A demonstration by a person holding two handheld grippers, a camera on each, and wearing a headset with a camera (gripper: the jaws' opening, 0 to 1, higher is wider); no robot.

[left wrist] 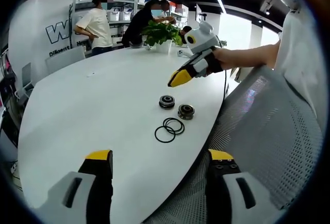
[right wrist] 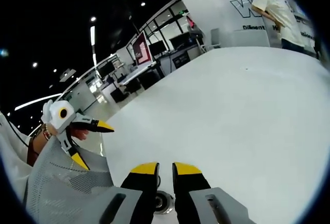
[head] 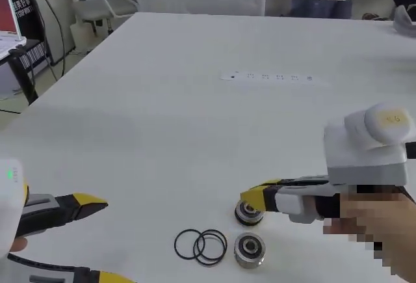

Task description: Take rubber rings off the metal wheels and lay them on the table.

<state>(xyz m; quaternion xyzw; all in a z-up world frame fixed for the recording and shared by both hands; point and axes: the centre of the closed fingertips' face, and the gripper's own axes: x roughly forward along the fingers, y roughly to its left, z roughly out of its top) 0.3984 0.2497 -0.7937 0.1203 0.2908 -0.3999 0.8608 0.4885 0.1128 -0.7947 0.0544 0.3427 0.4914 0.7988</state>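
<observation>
Poised at one wheel [head: 248,214] with right gripper [head: 251,196], jaws nearly closed, empty. Holding left gripper [left wrist: 160,155] wide open. Three rings [head: 201,245] beside other wheel [head: 249,249].

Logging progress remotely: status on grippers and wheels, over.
Left gripper open, off to the side. Right gripper shut, over the farther round metal wheel. Three thin black rubber rings flat on the white table beside the nearer wheel. Nothing in the way.

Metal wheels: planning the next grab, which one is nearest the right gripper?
The farther wheel, at the tips of the right gripper; the other wheel lies beside the rubber rings.
</observation>
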